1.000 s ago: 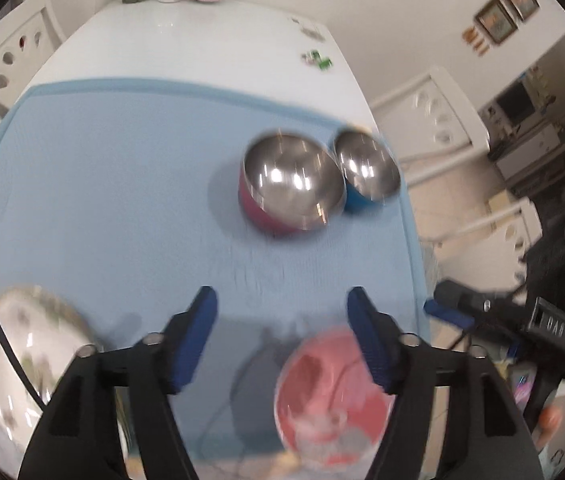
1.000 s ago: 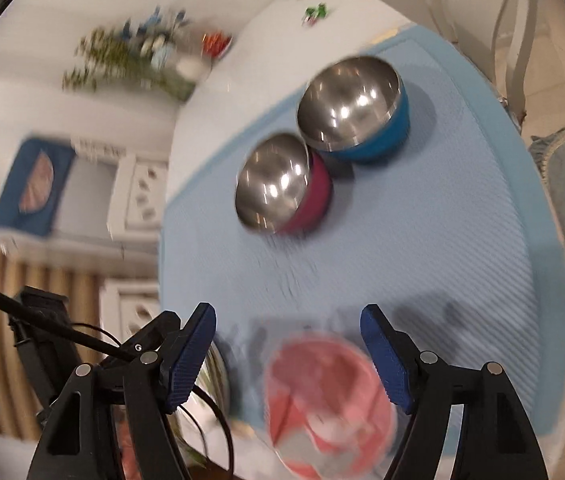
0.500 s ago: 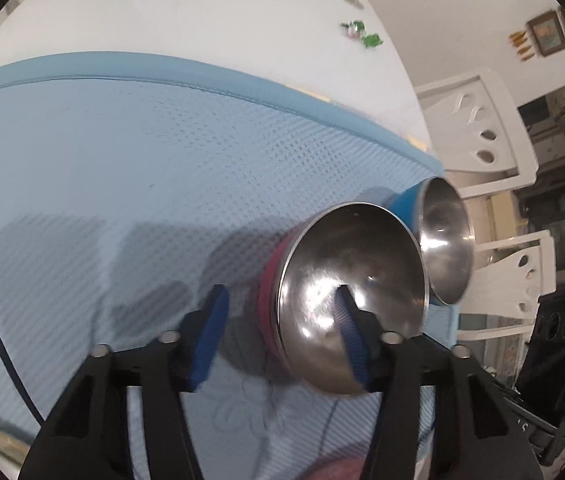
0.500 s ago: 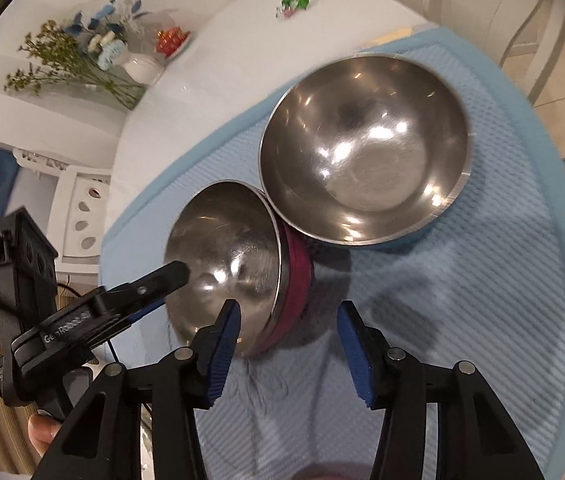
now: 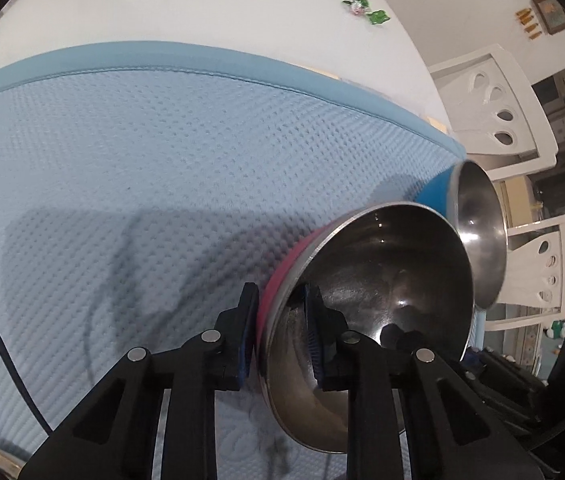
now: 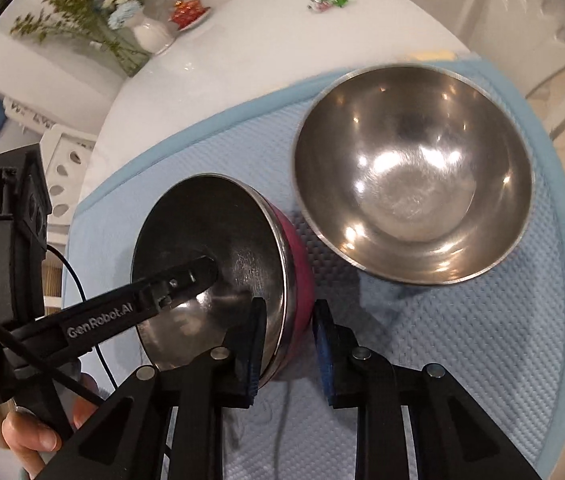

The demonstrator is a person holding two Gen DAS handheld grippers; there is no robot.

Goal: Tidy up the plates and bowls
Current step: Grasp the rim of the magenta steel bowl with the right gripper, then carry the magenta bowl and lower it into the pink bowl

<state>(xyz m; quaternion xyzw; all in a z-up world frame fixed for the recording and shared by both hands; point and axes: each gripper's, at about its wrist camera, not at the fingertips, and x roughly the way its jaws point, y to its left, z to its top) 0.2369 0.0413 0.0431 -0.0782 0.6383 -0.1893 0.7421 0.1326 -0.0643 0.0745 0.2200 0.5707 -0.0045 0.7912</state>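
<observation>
- Both claws have come down from above the pink plate seen earlier onto the pink bowl (image 6: 294, 280); jaws of each have just been closing, with that bowl's wall between them.
- Left claw (image 5: 280, 336): narrow, one blue pad on the pink outer wall, the other inside the steel lining, clamped on the rim at the bowl's 9 o'clock side in the left wrist view.
- Right claw (image 6: 288, 354): narrow; left pad inside the rim and against it, right pad just outside the pink wall, contact there hard to tell.
- Pink bowl: steel-lined, tipped, mouth turned toward 9 o'clock in the right wrist view; resting on the blue mat (image 6: 482, 340).
- Blue bowl (image 6: 412, 172): steel-lined, upright, mouth up, at 1 o'clock of the pink bowl, just beside it.
- Writing: "GenRobot.AI" in white on the left claw's black finger (image 6: 100, 322).
- Counter (image 6: 242, 52): white; vase of flowers (image 6: 150, 36) and small red dish (image 6: 188, 12) at its far end, 11 o'clock.
- A hand (image 6: 34, 436) shows at 7 o'clock in the right wrist view.
</observation>
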